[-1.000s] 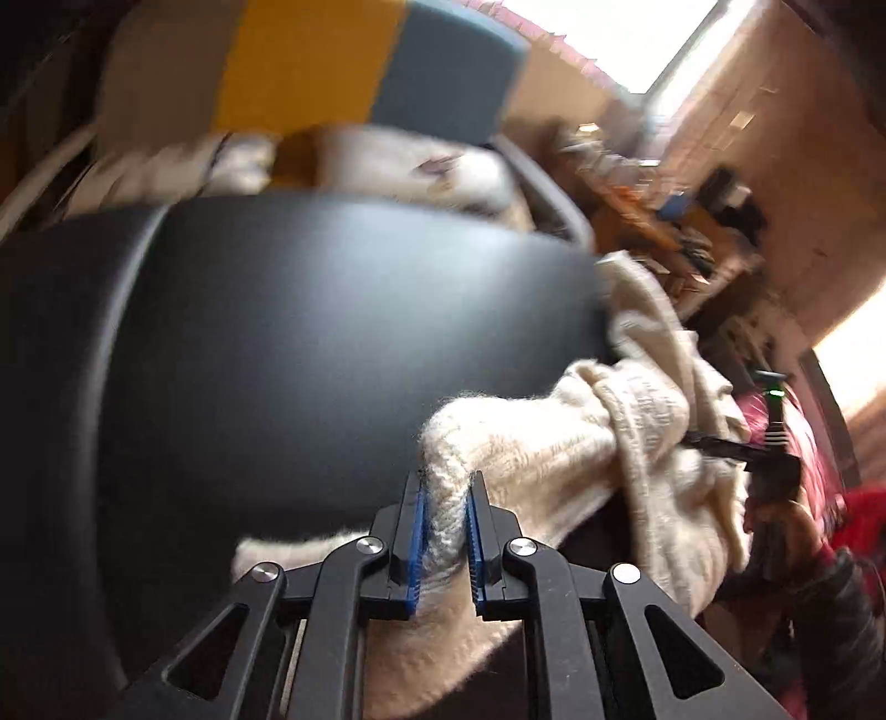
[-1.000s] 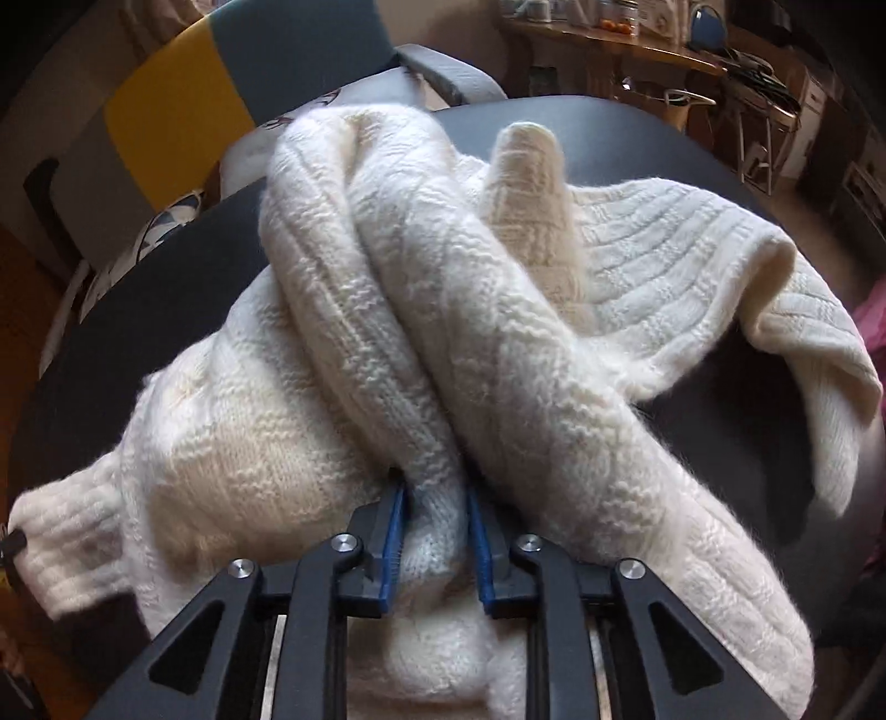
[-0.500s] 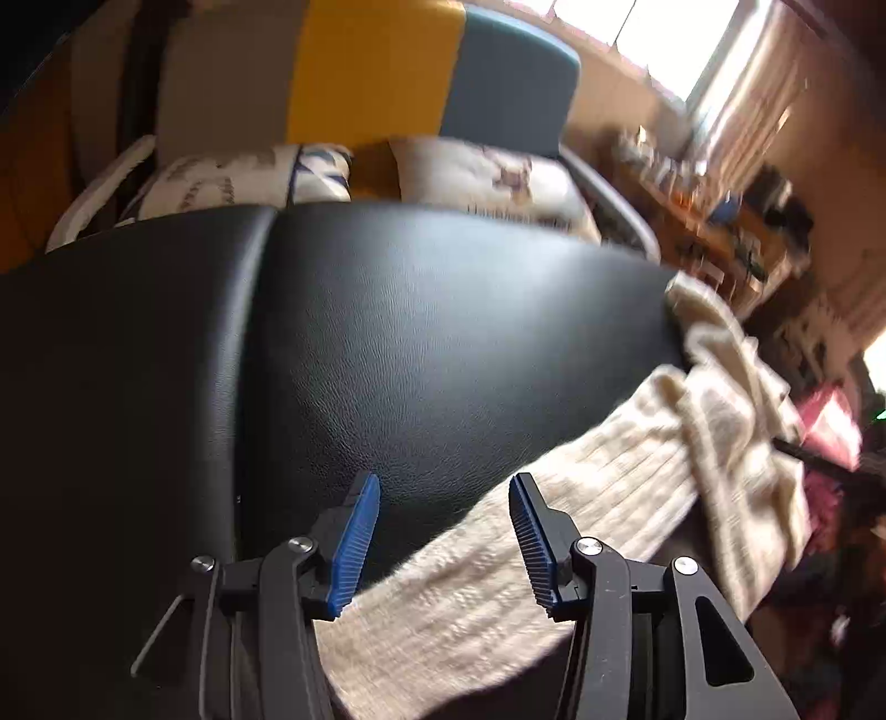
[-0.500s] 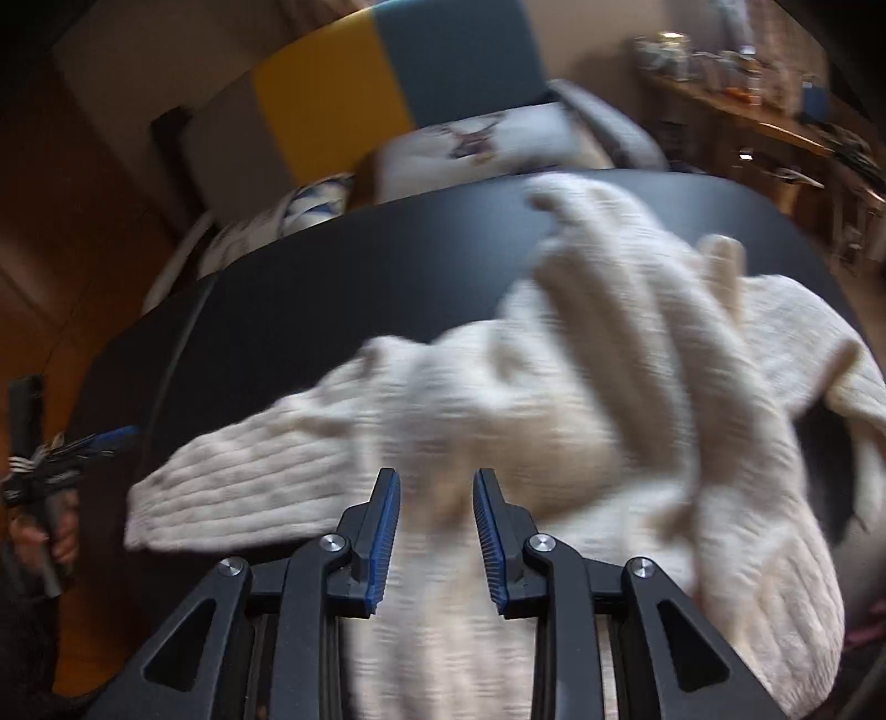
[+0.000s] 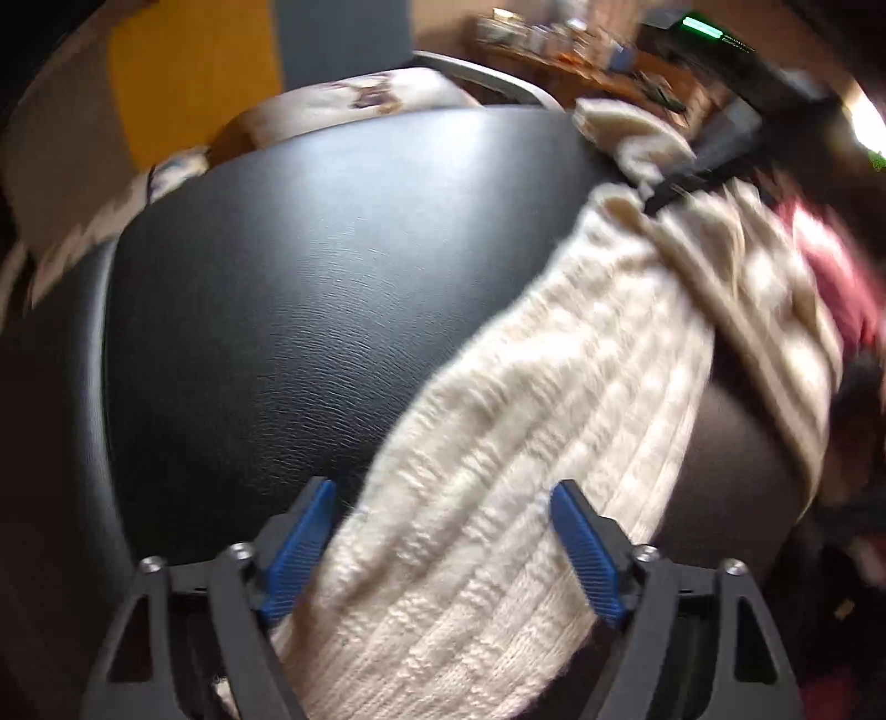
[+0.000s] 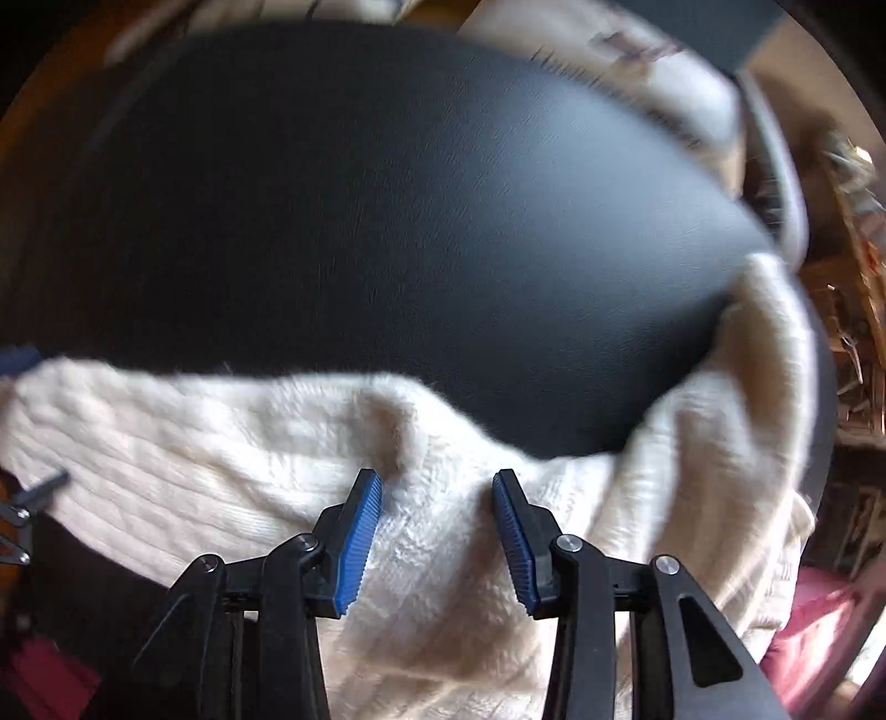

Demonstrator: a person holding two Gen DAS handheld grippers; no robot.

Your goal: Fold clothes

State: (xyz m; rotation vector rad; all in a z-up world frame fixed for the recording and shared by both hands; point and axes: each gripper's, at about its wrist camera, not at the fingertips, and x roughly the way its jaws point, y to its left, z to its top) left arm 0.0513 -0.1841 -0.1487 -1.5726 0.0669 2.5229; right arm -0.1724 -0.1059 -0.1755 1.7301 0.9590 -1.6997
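Note:
A cream cable-knit sweater (image 5: pixel 554 421) lies stretched across a black leather-like tabletop (image 5: pixel 310 288), running from the near edge up to the right. My left gripper (image 5: pixel 443 531) hovers over one end of it. Its jaws are opening wide, and the knit lies beneath them without touching the blue pads (image 5: pixel 302 545). In the right wrist view the sweater (image 6: pixel 210 459) runs along the near edge and bunches up at the right. My right gripper (image 6: pixel 437 520) points down over it, jaws opening, with fabric below the gap but not pinched. The right gripper's black body (image 5: pixel 692 177) shows blurred at the sweater's far end.
Behind the tabletop (image 6: pixel 415 210) stands a chair with a yellow and blue-grey back (image 5: pixel 194 72) and a patterned cushion (image 5: pixel 354 99). A cluttered wooden shelf (image 5: pixel 581 50) is at the far right. Pink-red cloth (image 5: pixel 830 277) lies beyond the table's right side.
Both grippers were shut on folds of the sweater and have let go, their jaws spreading. The bunched sweater now lies stretched out along the table. The right gripper swung sideways and rolled.

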